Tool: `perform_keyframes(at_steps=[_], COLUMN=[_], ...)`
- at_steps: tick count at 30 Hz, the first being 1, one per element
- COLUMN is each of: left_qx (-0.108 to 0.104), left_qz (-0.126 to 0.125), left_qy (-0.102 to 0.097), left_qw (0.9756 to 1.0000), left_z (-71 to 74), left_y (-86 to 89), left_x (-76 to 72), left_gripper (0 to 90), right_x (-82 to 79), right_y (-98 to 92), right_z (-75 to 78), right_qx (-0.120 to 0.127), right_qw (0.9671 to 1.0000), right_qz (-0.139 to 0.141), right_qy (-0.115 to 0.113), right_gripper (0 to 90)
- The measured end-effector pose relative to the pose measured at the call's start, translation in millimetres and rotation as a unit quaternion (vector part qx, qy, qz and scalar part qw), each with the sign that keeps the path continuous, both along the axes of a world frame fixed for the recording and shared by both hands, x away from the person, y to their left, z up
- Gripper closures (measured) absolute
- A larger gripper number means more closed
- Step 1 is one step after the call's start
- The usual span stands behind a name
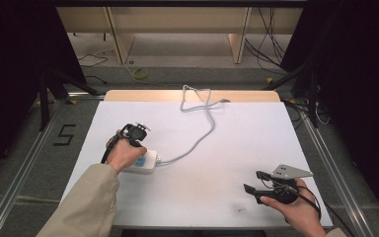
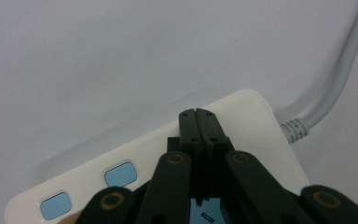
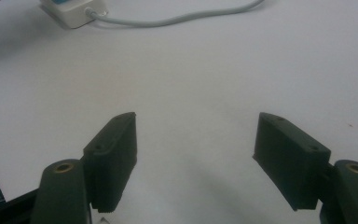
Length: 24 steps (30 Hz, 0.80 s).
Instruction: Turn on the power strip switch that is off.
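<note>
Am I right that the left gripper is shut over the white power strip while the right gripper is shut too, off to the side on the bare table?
Not quite. The right gripper is open: the right gripper view shows its jaws spread wide above the bare table. The rest holds: the left gripper is shut over the white power strip.

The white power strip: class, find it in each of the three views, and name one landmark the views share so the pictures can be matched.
High view: the power strip lies left of centre on the table, partly under the left hand.
Left gripper view: it fills the lower middle, below the closed jaws, with blue buttons at lower left.
Right gripper view: its end sits at the top left corner.
Shared landmark: the grey cable leaving the strip's end.
</note>
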<state>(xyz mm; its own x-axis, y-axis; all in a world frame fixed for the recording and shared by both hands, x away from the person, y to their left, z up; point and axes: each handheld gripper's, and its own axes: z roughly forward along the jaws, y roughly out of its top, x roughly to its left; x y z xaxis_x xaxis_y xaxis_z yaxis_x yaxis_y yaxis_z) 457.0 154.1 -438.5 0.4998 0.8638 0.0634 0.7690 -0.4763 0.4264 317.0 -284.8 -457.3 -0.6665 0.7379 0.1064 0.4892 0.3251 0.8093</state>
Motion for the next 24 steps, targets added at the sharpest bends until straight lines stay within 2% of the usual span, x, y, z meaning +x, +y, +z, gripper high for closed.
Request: perform_keyframes(at_steps=[9, 11, 12, 13, 14, 16, 17, 19, 20, 24], left_qx=[-0.004, -0.020, -0.015, -0.005, 0.019, 0.050, 0.045, 0.016, 0.011, 0.014], left_qz=[0.003, 0.002, 0.002, 0.002, -0.001, 0.001, 0.002, 0.011, 0.012, 0.010], left_qy=[0.010, 0.015, 0.014, 0.002, -0.013, -0.029, -0.022, -0.014, -0.012, -0.015], left_qw=[0.9999, 0.9997, 0.9998, 1.0000, 0.9997, 0.9983, 0.9987, 0.9997, 0.9998, 0.9997], left_z=[0.4, -0.6, -0.4, -1.0, -1.1, -2.4, -1.7, -1.3, -1.0, -1.1], left_y=[0.3, -0.5, -1.3, -3.3, -5.3, -7.8, -6.6, -0.7, 1.2, -0.5], left_x=[2.4, 3.1, 3.4, 3.5, 3.7, 5.2, 6.3, 8.1, 8.3, 7.7], left_gripper=[90.0, 90.0, 90.0, 90.0, 90.0, 90.0, 90.0, 90.0, 90.0, 90.0], right_x=[-0.2, -0.2, -0.2, -0.2, -0.2, -0.5, -0.7, -0.6, -0.2, 0.6], right_y=[-0.1, -0.2, -0.2, -0.2, -0.3, -0.3, -0.3, -0.9, -1.2, -0.4], right_z=[0.2, 0.2, 0.2, 0.2, 0.3, 0.6, 0.7, 0.8, 0.6, -0.1], right_qx=[0.001, 0.001, 0.001, 0.001, 0.000, 0.000, 0.000, 0.001, 0.000, 0.001], right_qw=[1.0000, 1.0000, 1.0000, 1.0000, 1.0000, 1.0000, 1.0000, 1.0000, 1.0000, 1.0000], right_qz=[0.000, 0.000, -0.001, -0.001, -0.001, 0.000, 0.000, 0.000, 0.000, 0.001], right_qy=[-0.001, -0.001, -0.001, -0.001, 0.000, -0.001, -0.001, -0.003, -0.003, -0.001], right_gripper=[30.3, 30.3, 30.3, 30.3, 30.3, 30.3, 30.3, 30.3, 30.3, 30.3])
